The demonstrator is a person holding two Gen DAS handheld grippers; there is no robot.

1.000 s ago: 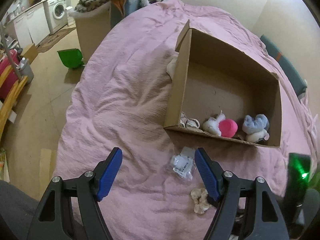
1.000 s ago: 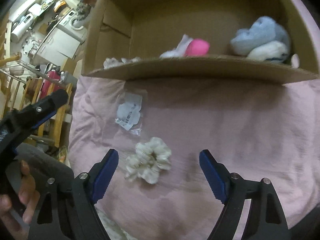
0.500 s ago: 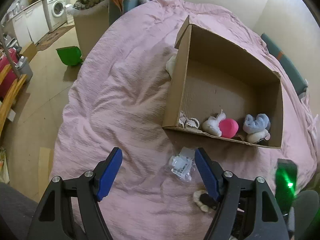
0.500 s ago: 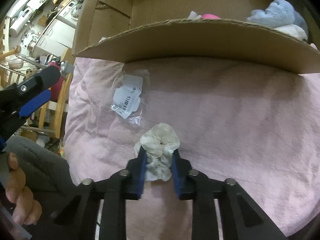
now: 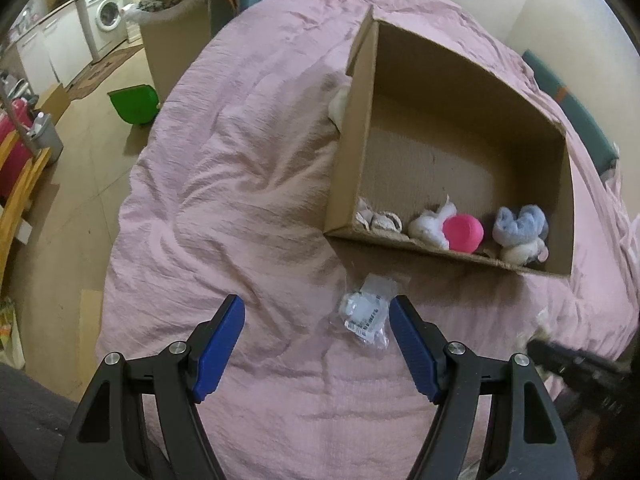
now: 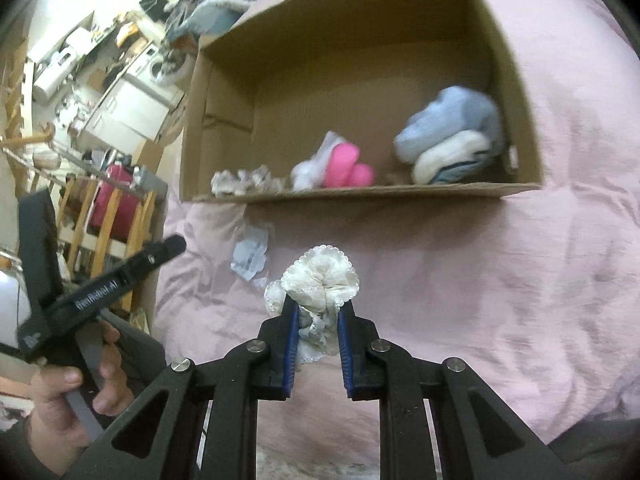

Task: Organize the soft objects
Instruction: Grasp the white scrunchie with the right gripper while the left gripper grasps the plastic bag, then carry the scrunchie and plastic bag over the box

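Left tool (image 5: 316, 334): blue pads wide apart, nothing between them, hanging over the pink bedspread (image 5: 224, 200) on the near side of the cardboard box (image 5: 348, 168). A small clear plastic packet (image 5: 366, 312) with a printed label lies on the spread just beside its right pad, between the tool and the box's near wall.

Cardboard box: open-topped, sitting on the bed. Along its near wall, left to right: a pale ruffled scrunchie (image 6: 240, 180), a white-and-pink plush (image 6: 336, 166), a blue-and-white rolled sock bundle (image 6: 448, 140). The far half of the box floor is bare.

Right tool (image 6: 318, 322): pads narrow, pinching a cream lace-edged scrunchie (image 6: 320, 278) through its gathered middle, on the near side of the box and apparently lifted off the spread. Judged very light, limp, easily crushed, not fragile; frills snag rather than slip. A pinch across the bunched centre looks the best hold; the edge frill alone would likely pull loose.

Surface: soft, wrinkled bedding that gives under pressure, so the box may tilt if pushed.

Room: left of the box, a floor with a green bin (image 5: 134, 102), a washing machine (image 5: 106, 14) and white cabinets beyond.
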